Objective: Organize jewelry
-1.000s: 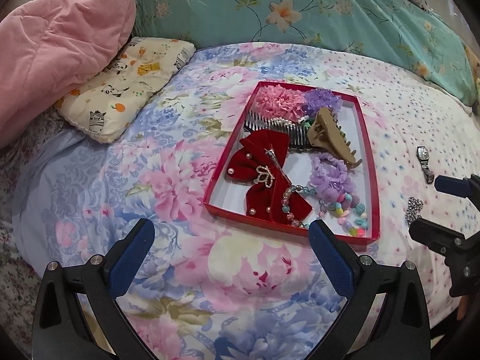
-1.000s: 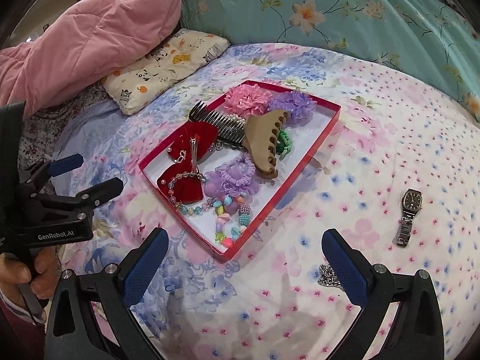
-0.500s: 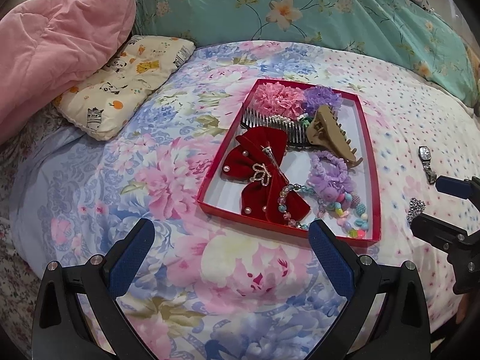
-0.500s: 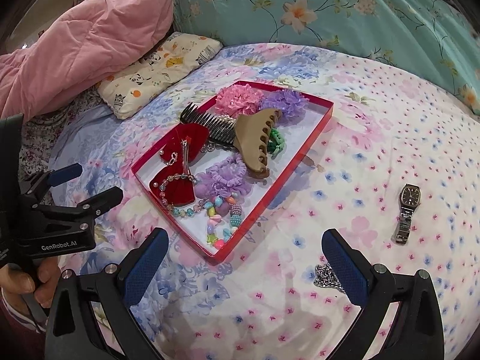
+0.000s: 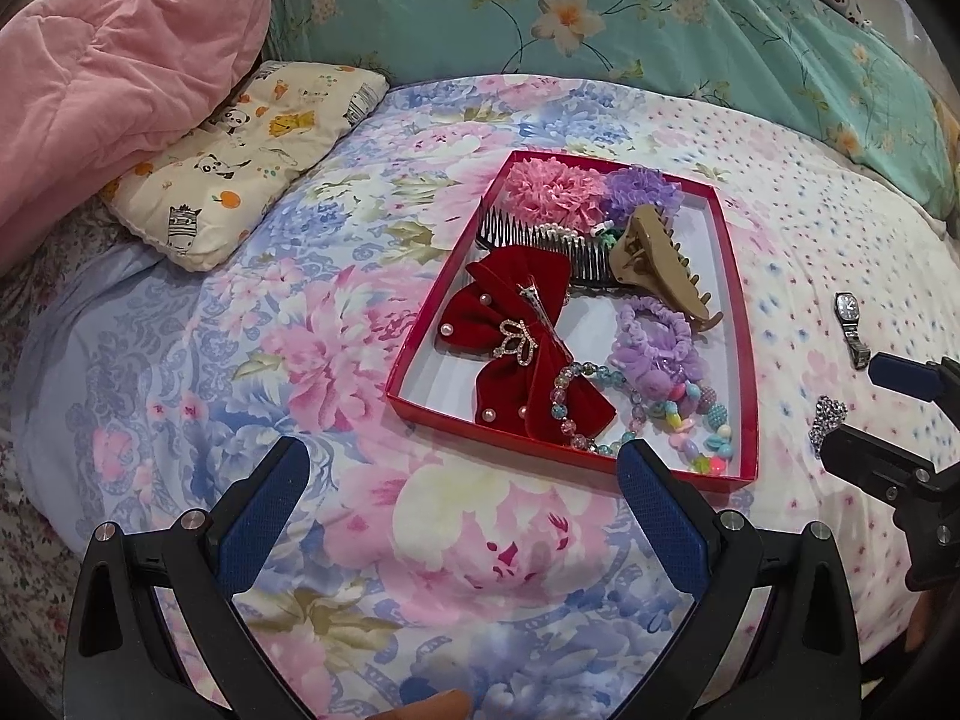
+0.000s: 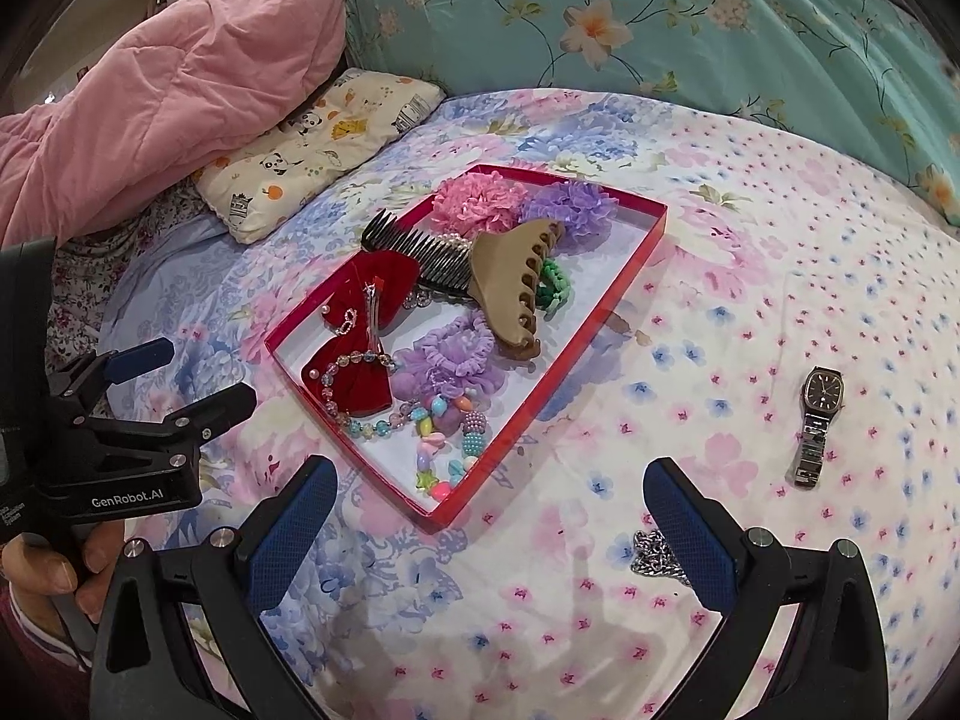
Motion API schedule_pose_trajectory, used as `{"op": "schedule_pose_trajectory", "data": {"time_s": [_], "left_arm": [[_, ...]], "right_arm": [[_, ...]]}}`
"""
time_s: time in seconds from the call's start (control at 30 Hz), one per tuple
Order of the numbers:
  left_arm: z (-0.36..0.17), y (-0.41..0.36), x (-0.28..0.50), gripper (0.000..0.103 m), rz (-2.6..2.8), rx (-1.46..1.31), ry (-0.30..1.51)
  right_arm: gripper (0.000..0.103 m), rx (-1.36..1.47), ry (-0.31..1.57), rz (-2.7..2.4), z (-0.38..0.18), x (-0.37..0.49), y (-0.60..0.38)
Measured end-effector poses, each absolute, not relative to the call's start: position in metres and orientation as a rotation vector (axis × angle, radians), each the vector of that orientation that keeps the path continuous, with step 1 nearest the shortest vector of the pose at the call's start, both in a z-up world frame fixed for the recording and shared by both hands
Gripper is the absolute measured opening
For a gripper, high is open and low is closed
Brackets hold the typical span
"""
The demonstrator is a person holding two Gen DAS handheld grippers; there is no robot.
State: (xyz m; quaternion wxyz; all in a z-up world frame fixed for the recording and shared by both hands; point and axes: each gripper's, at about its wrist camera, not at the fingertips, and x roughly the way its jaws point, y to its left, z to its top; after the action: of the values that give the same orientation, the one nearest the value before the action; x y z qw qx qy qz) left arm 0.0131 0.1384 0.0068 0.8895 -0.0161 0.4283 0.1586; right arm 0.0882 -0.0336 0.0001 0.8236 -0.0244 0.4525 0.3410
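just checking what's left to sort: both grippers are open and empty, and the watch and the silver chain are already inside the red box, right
Not quite. The left gripper and right gripper are open and empty, but the watch and the silver chain lie on the bedspread, outside the red box. The right wrist view shows both to the right of the box.

Pink quilt (image 5: 120,78) bunched over panda-print pillow (image 5: 252,144), teal floral duvet (image 6: 690,30) behind, floral bedsheet (image 5: 240,372)
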Motion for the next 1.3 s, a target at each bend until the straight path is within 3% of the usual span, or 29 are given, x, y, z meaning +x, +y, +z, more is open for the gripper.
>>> {"op": "schedule_pose_trajectory", "data": {"time_s": [1.3], "left_arm": [[0.0093,0.1415,0.0114,0.103,0.337,-0.064,0.88]], "right_arm": [[0.103,-0.045,0.943,0.731,0.0024,0.0859,-0.0314]]}}
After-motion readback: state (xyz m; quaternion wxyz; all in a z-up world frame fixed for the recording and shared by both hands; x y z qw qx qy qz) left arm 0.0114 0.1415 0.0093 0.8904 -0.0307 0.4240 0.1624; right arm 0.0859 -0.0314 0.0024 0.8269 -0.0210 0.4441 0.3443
